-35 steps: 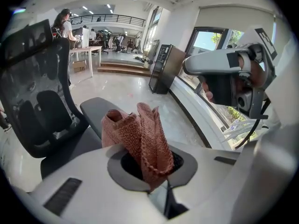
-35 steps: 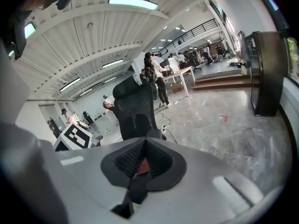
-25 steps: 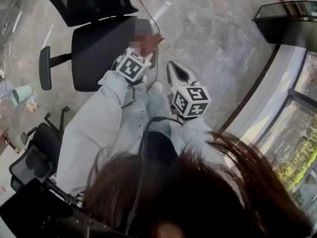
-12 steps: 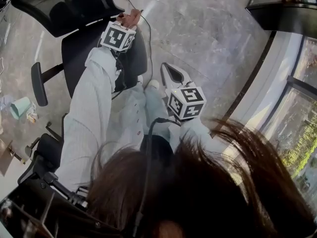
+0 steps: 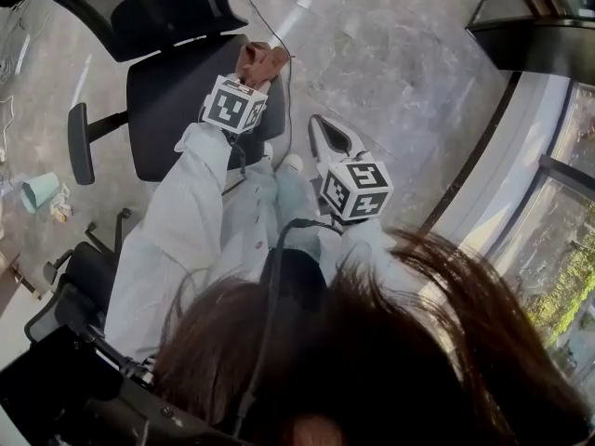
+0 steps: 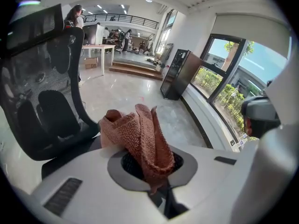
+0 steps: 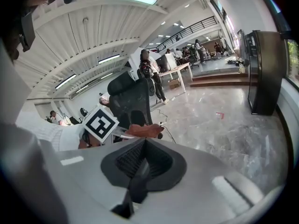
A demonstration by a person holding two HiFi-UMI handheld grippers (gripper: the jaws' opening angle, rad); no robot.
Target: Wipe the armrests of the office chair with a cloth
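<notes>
The left gripper is clenched on the rust-brown cloth at the office chair's seat edge, seemingly over an armrest hidden beneath. The right gripper, its 2 jaws pressed together and empty, hangs just beside that chair.

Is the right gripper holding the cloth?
No, the right gripper has its jaws together on nothing, while the cloth is clamped in the left gripper.

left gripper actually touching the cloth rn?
Touching. The left gripper view shows the cloth pinched between the jaws of the left gripper, with the rest bunched up beyond them.
</notes>
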